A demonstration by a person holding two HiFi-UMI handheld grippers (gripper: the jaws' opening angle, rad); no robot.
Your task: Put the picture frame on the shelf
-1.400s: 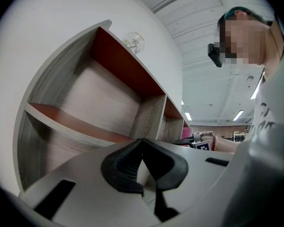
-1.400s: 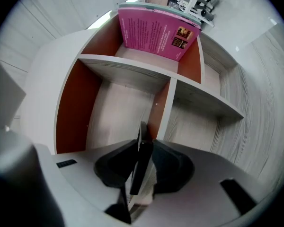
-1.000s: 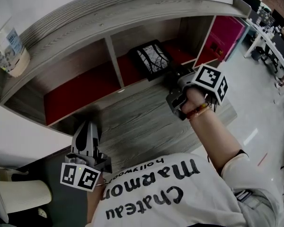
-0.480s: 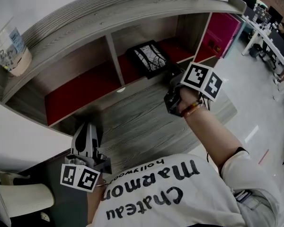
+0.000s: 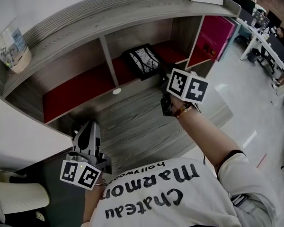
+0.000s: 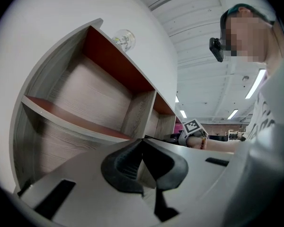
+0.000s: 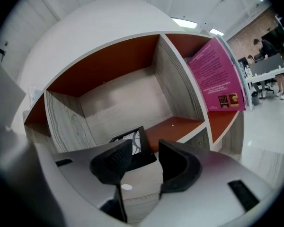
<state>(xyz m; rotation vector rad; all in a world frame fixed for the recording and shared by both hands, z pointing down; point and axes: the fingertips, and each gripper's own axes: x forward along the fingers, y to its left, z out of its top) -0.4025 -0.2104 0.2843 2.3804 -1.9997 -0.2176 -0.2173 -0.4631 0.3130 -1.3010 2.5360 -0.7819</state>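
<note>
Picture frame: We see the picture frame [image 5: 143,60] inside the middle box of the shelf [image 5: 106,56]. It sits on the red bottom, close to the front edge, with its picture side toward us. We cannot tell if it lies flat or leans a bit.

Right gripper: The right gripper [image 5: 163,82] is just in front of the frame. Its jaws have just been opening and now stand apart. In the right gripper view, a corner of the frame [image 7: 132,138] shows past the jaws of the gripper [image 7: 146,150], but the pads do not press on it.

Left gripper: The left gripper [image 5: 87,126] is low and well away from the frame. Its jaws are together and hold nothing.

How far along: We think the frame is already on the shelf and the job is almost done.

What could go wrong: The frame could slide out and drop to the floor.

What would cause it: It is so near the front edge. If we pull the right gripper back and a jaw hooks the frame's corner, the frame comes along with it.

Another worry: A bump from the gripper could tip or turn the frame, so it sits crooked.

What helps: We think pulling straight back, slowly, with the jaws wide, is safest.
</note>
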